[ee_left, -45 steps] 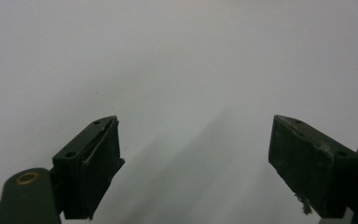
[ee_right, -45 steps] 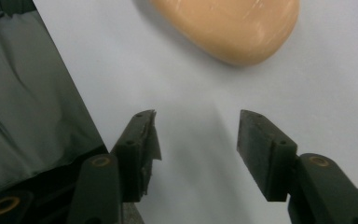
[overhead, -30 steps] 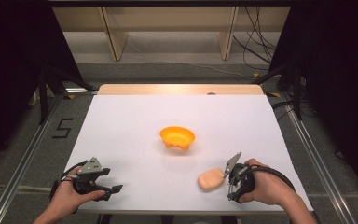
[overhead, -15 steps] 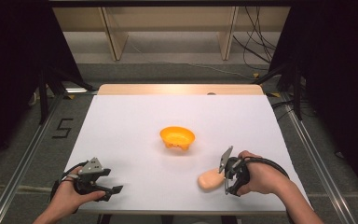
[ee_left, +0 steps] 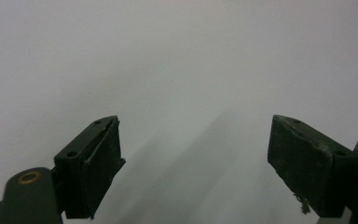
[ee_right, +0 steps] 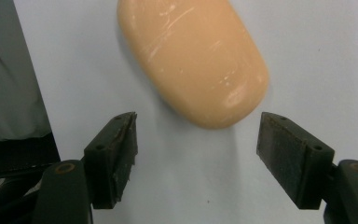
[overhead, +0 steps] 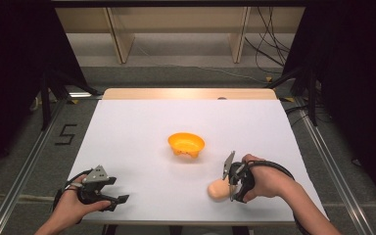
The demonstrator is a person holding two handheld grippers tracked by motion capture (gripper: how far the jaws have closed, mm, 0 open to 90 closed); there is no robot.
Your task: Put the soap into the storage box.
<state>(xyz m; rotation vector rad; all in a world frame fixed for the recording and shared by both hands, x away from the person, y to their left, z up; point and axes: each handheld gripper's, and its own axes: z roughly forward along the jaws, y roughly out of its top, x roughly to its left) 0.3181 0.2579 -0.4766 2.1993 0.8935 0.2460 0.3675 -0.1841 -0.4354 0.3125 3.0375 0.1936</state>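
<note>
The right gripper (ee_right: 196,140), its jaws just widening, faces the peach soap bar (ee_right: 193,58) without touching; the left gripper (ee_left: 193,154) rests wide, holding nothing.

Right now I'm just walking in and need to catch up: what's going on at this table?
A person works at a white table with a gripper in each hand. The right gripper points at a peach-coloured oval bar, perhaps soap, lying on the table; its jaws have just been opening and stand short of the bar, not touching it. An orange bowl sits near the middle, apart from the bar. The left gripper rests open near the front edge with nothing between its jaws.
</note>
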